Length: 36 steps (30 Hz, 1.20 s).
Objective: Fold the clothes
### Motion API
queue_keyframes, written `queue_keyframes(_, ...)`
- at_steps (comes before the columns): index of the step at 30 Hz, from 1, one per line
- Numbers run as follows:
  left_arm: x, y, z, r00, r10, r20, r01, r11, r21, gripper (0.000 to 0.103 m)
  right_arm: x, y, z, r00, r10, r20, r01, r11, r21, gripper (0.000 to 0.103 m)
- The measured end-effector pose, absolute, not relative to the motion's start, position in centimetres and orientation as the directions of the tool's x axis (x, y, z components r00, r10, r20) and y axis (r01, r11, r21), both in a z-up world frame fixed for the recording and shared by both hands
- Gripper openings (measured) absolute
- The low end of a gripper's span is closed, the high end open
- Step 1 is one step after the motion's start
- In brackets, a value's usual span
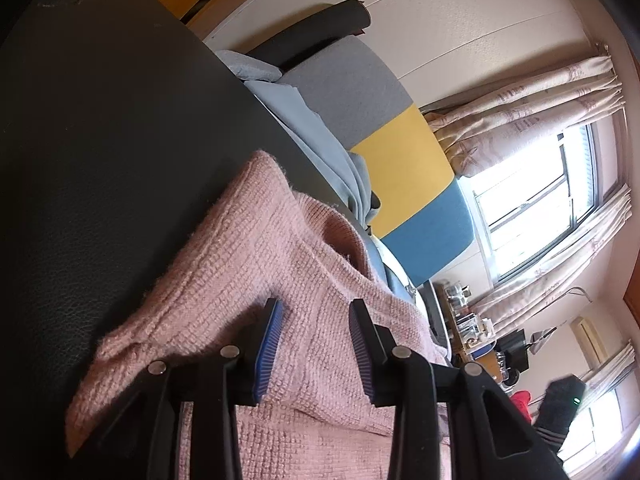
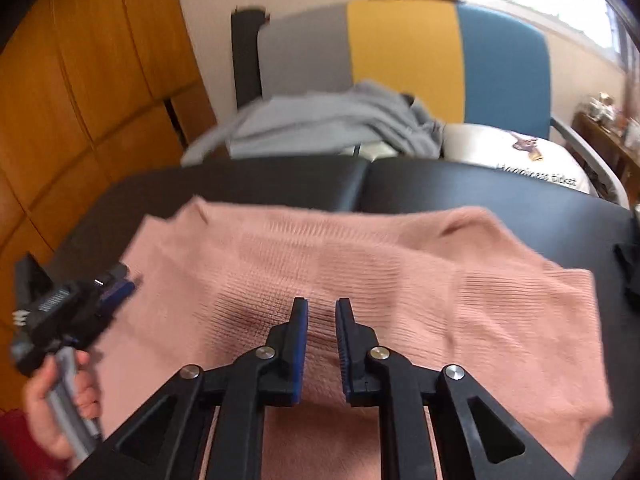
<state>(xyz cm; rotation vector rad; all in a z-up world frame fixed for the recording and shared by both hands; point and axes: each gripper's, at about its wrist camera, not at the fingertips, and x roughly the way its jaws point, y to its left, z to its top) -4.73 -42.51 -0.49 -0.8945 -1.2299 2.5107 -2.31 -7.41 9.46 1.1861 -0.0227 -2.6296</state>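
Note:
A pink knitted sweater (image 1: 240,248) lies spread on the black leather-like table (image 1: 100,140). My left gripper (image 1: 316,306) hovers over one end of it, jaws apart, knit showing in the gap and the pads not pressing on it. In the right wrist view the sweater (image 2: 400,272) spans the table (image 2: 480,184) from left to right. My right gripper (image 2: 322,303) points down at its middle with a narrow gap and nothing between the pads. The left gripper (image 2: 116,288) appears at the sweater's left edge, held by a hand (image 2: 48,408).
Behind the table stands a chair (image 2: 400,48) with a grey, yellow and blue back. A grey garment (image 2: 332,124) and a white printed cushion (image 2: 516,156) lie on its seat. Wooden cabinet doors (image 2: 80,100) are at the left, and a curtained window (image 1: 532,200) is beyond.

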Motion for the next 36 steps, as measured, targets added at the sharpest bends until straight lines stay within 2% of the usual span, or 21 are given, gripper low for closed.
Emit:
queue_keyframes(4, -5.0, -41.7, -0.1, -0.781, 0.396, -0.483, 0.102, -0.682, -0.724, 0.035, -3.1, -7.3, 7.0, -0.637, -0.078, -0.767, 0.184, -0.981, -0.053, 0.015)
queue_keyframes(5, -5.0, -41.5, 0.0, -0.778, 0.386, -0.496, 0.108, -0.695, -0.711, 0.035, -2.8, -6.6, 7.1, -0.650, -0.036, -0.759, 0.152, -0.985, -0.084, 0.017)
queue_keyframes(6, -5.1, -41.4, 0.0, -0.776, 0.380, -0.504, 0.111, -0.703, -0.702, 0.035, -2.6, -5.7, 7.2, -0.663, 0.007, -0.748, 0.110, -0.988, -0.107, 0.024)
queue_keyframes(7, -5.1, -41.3, 0.1, -0.774, 0.376, -0.510, 0.114, -0.709, -0.696, 0.035, -2.5, -4.5, 6.9, -0.669, 0.033, -0.742, 0.069, -0.992, -0.106, 0.029)
queue_keyframes(9, -5.1, -41.1, 0.2, -0.768, 0.369, -0.524, 0.120, -0.720, -0.683, 0.035, -2.6, -3.2, 5.8, -0.659, 0.014, -0.752, 0.048, -0.997, -0.061, 0.032)
queue_keyframes(13, -5.6, -39.7, 1.9, -0.723, 0.321, -0.612, 0.151, -0.790, -0.594, 0.035, -2.4, -2.4, 5.4, -0.669, 0.008, -0.743, 0.041, -0.998, -0.047, 0.033)
queue_keyframes(16, -5.3, -35.9, 5.6, -0.730, 0.385, -0.564, -0.029, -0.842, -0.538, 0.034, -2.6, -2.9, 5.2, -0.677, 0.030, -0.735, 0.040, -0.996, -0.078, 0.033)
queue_keyframes(19, -5.1, -30.2, 8.7, -0.707, 0.443, -0.552, -0.212, -0.877, -0.432, 0.034, -2.8, -2.6, 5.2, -0.679, 0.022, -0.733, 0.040, -0.997, -0.067, 0.033)
queue_keyframes(22, -6.3, -25.9, 8.5, -0.637, 0.479, -0.604, -0.279, -0.873, -0.399, 0.035, -2.9, -2.7, 5.1, -0.680, 0.017, -0.733, 0.040, -0.997, -0.061, 0.034)
queue_keyframes(25, -8.0, -24.8, 6.0, -0.593, 0.420, -0.687, -0.232, -0.906, -0.354, 0.034, -2.9, -3.0, 5.0, -0.682, 0.016, -0.731, 0.040, -0.997, -0.059, 0.034)
queue_keyframes(26, -8.4, -25.0, 5.2, -0.587, 0.397, -0.705, -0.213, -0.917, -0.338, 0.029, -2.9, -3.0, 5.0, -0.682, 0.014, -0.731, 0.040, -0.998, -0.056, 0.034)
queue_keyframes(30, -8.4, -28.5, 4.8, -0.603, 0.446, -0.661, -0.194, -0.886, -0.421, 0.025, -2.8, -2.8, 4.9, -0.684, 0.000, -0.730, 0.040, -0.998, -0.038, 0.035)
queue_keyframes(31, -8.2, -29.4, 4.9, -0.613, 0.431, -0.662, -0.179, -0.892, -0.415, 0.025, -2.8, -2.8, 4.8, -0.684, 0.000, -0.730, 0.040, -0.998, -0.037, 0.035)
queue_keyframes(32, -8.0, -30.5, 4.7, -0.626, 0.358, -0.693, -0.127, -0.923, -0.362, 0.027, -2.8, -2.8, 4.8, -0.684, 0.004, -0.729, 0.040, -0.998, -0.042, 0.035)
queue_keyframes(33, -7.9, -32.2, 4.2, -0.626, 0.338, -0.703, -0.084, -0.925, -0.370, 0.026, -2.8, -2.9, 4.8, -0.684, 0.009, -0.729, 0.039, -0.998, -0.048, 0.035)
queue_keyframes(34, -7.9, -33.9, 3.7, -0.624, 0.330, -0.708, -0.043, -0.920, -0.391, 0.024, -2.8, -3.0, 4.8, -0.685, 0.013, -0.729, 0.038, -0.998, -0.054, 0.035)
queue_keyframes(35, -7.7, -36.4, 3.1, -0.630, 0.369, -0.684, -0.007, -0.883, -0.469, 0.024, -2.9, -3.1, 4.8, -0.685, 0.017, -0.728, 0.038, -0.998, -0.059, 0.035)
queue_keyframes(36, -7.5, -38.2, 2.7, -0.637, 0.366, -0.678, 0.030, -0.867, -0.497, 0.016, -2.9, -3.2, 4.8, -0.686, 0.019, -0.727, 0.038, -0.997, -0.062, 0.035)
